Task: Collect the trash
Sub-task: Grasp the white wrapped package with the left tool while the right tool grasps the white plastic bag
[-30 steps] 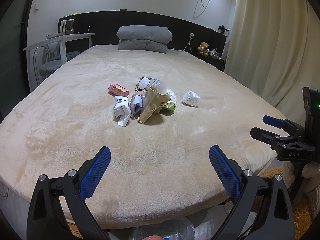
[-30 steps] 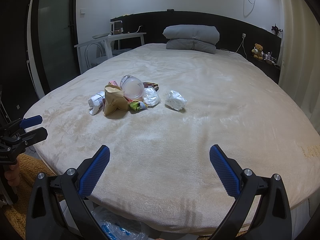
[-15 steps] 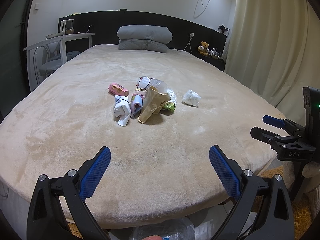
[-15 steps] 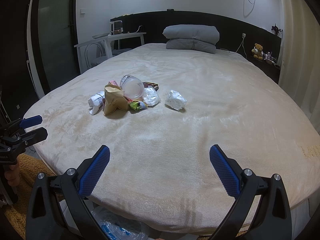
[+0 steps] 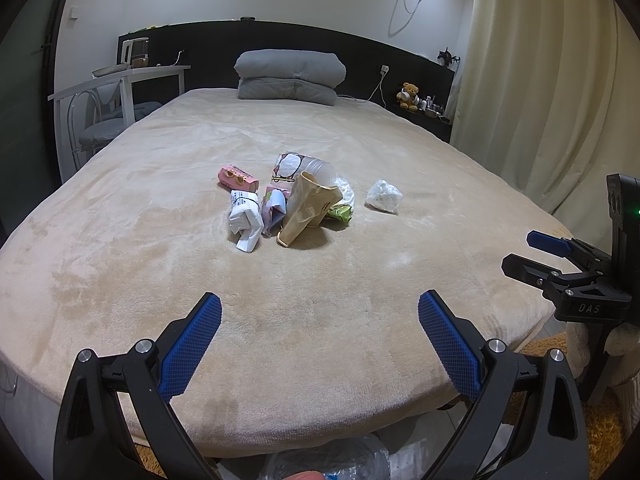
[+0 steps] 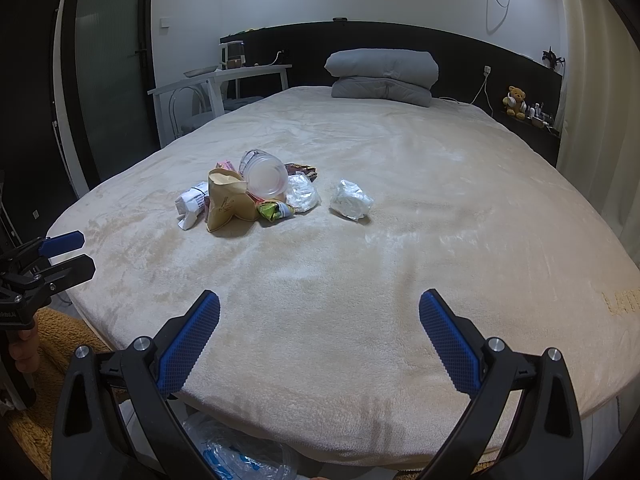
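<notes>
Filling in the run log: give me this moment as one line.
phase: pre-grasp | left hand-held gripper: open, empty | right hand-held gripper: open, empty | trash pile: untouched on bed

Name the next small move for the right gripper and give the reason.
Probably reach the right gripper forward toward the crumpled white wad. Both grippers hang open and empty at the near edge of the bed, short of all the trash. The wad lies alone, apart from the pile around the brown paper bag, on the right gripper's side, so it looks the easiest first grab.
</notes>
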A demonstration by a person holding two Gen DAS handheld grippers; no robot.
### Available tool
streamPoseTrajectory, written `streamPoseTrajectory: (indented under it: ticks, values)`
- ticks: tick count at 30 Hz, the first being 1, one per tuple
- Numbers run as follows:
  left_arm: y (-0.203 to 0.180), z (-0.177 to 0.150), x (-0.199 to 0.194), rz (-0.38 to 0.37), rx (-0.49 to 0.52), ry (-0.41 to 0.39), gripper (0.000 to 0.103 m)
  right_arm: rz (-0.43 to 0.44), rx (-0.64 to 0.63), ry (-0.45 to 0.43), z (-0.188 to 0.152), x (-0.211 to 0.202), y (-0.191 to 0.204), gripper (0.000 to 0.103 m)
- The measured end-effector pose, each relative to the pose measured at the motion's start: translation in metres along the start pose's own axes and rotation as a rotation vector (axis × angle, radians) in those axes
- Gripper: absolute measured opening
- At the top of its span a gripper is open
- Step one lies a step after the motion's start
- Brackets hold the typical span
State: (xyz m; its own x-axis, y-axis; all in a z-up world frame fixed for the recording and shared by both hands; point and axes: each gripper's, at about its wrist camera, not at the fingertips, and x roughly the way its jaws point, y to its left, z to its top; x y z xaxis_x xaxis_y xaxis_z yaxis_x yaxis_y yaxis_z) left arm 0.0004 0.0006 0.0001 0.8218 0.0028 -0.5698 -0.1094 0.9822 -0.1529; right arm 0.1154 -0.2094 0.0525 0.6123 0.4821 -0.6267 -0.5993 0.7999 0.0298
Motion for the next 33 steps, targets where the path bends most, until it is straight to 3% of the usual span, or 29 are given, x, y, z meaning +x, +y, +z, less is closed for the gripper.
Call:
streamPoseTrajectory:
  ticks: [10,17,29,33]
  values:
    - [0.007,0.006,0.011,0.008,0.022,0.031,0.097,-0.012,0.009,-0.010,0.008,0.011,-0.006,0.099]
    - [0.026,0.024,0.042,-0.018,0.001,0.138,0.096,-0.013,-0.005,0.001,0.030,0.033,-0.023,0.099]
    - [0.073,0.068,0.094,-0.049,-0.061,0.174,0.096,0.026,-0.082,0.035,0.070,0.102,-0.034,0.099]
    - [0.089,0.078,0.118,-0.055,-0.054,0.192,0.095,0.061,-0.062,0.076,0.084,0.136,-0.044,0.093]
